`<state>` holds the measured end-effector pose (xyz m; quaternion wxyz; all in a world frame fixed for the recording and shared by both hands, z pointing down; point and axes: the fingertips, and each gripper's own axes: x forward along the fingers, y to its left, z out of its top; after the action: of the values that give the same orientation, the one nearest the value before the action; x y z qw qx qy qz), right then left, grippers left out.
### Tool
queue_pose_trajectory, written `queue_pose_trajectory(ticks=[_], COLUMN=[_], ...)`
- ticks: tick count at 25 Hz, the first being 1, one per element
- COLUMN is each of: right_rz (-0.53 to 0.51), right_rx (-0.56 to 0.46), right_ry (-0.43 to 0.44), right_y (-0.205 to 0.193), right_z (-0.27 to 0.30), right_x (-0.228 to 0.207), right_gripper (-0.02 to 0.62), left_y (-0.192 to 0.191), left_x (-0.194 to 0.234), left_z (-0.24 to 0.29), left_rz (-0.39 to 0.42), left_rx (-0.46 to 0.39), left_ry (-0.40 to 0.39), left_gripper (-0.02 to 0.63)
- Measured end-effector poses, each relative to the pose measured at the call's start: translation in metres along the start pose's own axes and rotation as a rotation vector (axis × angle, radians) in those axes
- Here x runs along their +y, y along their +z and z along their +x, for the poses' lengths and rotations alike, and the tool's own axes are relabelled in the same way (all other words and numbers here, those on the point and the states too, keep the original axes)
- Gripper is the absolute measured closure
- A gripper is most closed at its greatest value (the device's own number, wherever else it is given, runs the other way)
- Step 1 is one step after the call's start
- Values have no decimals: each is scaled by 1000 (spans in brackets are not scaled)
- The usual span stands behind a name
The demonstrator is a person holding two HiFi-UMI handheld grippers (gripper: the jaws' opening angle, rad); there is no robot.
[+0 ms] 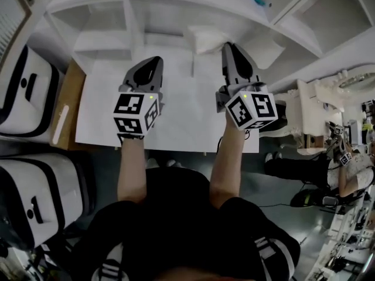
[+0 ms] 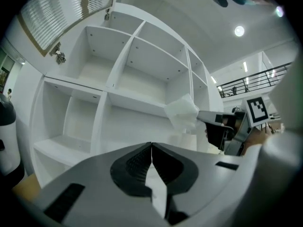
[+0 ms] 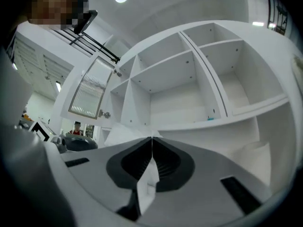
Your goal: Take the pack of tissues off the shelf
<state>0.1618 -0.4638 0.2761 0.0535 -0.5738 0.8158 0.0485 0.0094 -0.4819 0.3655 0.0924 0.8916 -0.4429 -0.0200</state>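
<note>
Left gripper view: pack (image 2: 181, 111), apparently in right gripper (image 2: 199, 117)

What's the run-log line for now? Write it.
right gripper: shut on pack of tissues | left gripper: shut, empty | place: at shelf

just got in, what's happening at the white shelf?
A person with tongs in each hand is working at the white open-compartment shelf unit. The right tongs are shut on the edge of the soft white pack of tissues, which sits at the front edge of a shelf board. I can't tell whether it is clear of the board yet. The left tongs are shut with nothing between them, held alongside.
</note>
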Motion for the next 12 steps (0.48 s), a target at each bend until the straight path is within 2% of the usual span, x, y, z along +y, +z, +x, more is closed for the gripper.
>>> queue_pose_trajectory(ticks=[5,12], right_rz=[47,49], right_rx=[94,136], right_ry=[6,18], right_y=[-53,-78], right_z=[-12,-23], right_x=[5,15], right_gripper=[572,572], left_y=[-22,-38], left_x=[-10,-18], left_z=[2,1], left_rz=[-6,-11], left_rx=[56,87], left_ry=[-21,-27], left_gripper=[595,595])
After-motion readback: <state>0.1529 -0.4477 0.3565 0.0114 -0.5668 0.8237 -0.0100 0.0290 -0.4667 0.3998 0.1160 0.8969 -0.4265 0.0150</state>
